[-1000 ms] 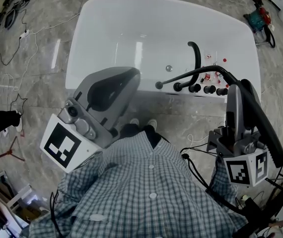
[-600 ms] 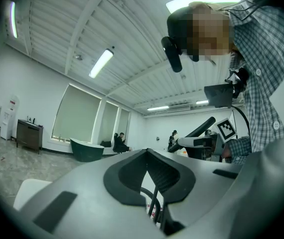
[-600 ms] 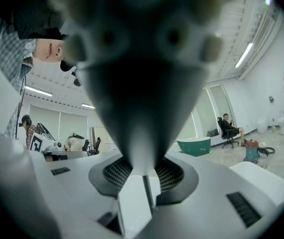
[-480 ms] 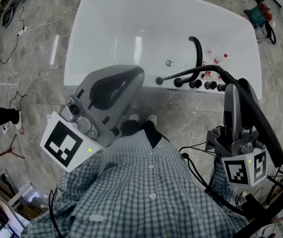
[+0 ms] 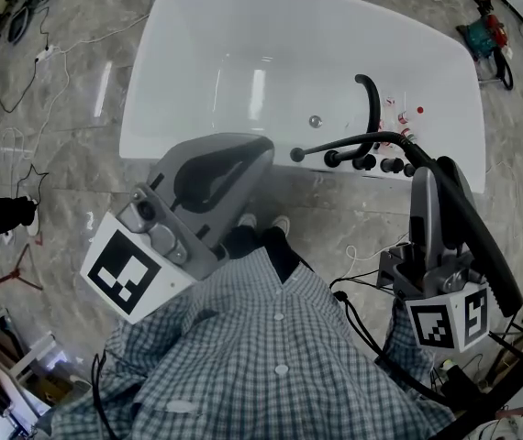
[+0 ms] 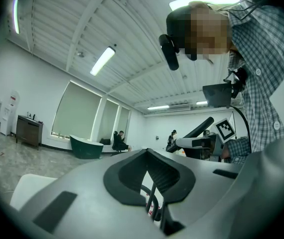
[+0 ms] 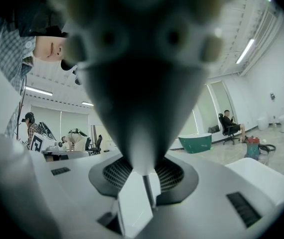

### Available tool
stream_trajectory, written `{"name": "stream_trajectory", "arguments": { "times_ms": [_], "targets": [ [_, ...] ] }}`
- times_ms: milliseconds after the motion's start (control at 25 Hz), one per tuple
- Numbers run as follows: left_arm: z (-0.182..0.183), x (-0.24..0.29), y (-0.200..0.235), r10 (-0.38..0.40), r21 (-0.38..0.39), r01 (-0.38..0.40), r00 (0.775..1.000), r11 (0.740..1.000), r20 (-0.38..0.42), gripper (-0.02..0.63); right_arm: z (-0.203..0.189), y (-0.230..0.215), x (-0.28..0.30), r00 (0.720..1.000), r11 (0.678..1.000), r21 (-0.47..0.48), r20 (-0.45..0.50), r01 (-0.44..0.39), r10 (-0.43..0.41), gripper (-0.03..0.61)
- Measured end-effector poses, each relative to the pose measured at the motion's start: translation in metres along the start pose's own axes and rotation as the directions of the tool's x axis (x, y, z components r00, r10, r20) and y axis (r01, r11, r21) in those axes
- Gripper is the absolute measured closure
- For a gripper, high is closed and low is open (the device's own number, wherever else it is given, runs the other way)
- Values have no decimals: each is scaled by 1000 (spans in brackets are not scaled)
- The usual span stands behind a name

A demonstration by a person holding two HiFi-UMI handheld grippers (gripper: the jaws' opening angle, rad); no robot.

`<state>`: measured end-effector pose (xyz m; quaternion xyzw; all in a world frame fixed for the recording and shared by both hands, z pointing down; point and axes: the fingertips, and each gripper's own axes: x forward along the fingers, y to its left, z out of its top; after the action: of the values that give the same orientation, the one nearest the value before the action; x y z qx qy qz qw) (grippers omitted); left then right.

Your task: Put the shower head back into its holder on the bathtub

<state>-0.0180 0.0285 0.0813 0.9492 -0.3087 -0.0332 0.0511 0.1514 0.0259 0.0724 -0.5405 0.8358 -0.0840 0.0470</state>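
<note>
The right gripper (image 5: 434,170) is clamped on the black shower head (image 5: 486,246), which reaches over the bathtub's (image 5: 197,26) near rim by the taps (image 5: 372,163). The left gripper (image 5: 260,147), closed on nothing, hangs to the left.

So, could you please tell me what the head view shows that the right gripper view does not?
Only the head view shows the black spout and the knobs on the rim of the bathtub. Only the right gripper view shows a green tub and a seated person far across the room. Both show the shower head clamped in the right gripper.
</note>
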Motion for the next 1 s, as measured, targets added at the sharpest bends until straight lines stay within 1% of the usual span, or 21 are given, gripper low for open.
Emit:
{"name": "stream_trajectory", "arguments": {
  "times_ms": [1000],
  "targets": [
    [-35,6,13,5,-42,-7,998,999,-60,606,-36,-8,22,997,999,49,-74,-7,11,443]
  ]
}}
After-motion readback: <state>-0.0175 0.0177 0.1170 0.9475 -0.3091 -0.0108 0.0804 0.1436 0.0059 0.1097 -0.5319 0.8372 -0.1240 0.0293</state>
